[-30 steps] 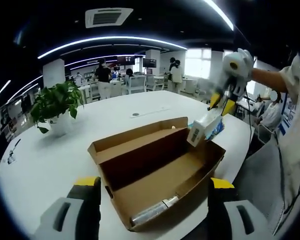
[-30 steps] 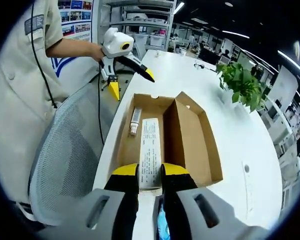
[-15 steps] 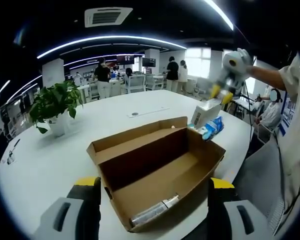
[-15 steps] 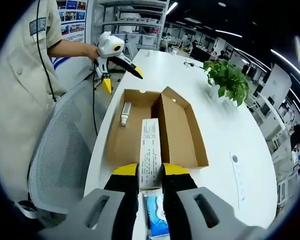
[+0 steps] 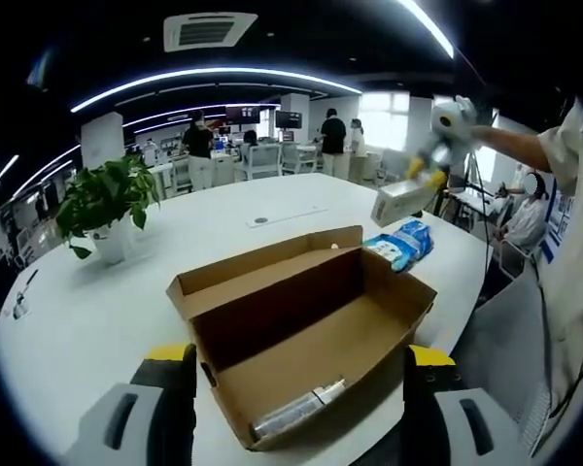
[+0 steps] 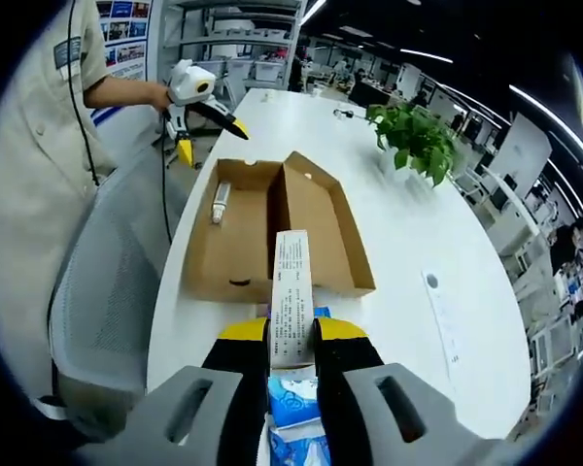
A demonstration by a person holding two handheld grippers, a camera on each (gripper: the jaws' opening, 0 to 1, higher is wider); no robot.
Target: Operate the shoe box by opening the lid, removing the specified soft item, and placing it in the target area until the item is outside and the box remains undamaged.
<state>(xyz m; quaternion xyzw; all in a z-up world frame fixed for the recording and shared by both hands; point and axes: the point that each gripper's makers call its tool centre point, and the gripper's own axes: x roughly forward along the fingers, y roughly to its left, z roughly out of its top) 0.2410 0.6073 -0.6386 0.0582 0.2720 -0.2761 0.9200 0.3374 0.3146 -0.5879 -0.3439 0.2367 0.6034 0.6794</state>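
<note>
Cardboard shoe box (image 5: 306, 335) sat open at the bench (image 5: 126, 291) edge. The right hand-held gripper (image 6: 291, 348) pinched a white packet (image 6: 291, 291) clear of it, not yet placed; the left hand-held gripper (image 5: 296, 374) stayed spread.

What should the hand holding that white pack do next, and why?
Probably lower it onto the white table and open: the right gripper holds the white tissue pack clear of the open cardboard shoe box, above a blue packet.

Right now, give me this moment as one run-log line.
box: open | right gripper: holding white pack, lifted clear | blue pack: on table | left gripper: open
</note>
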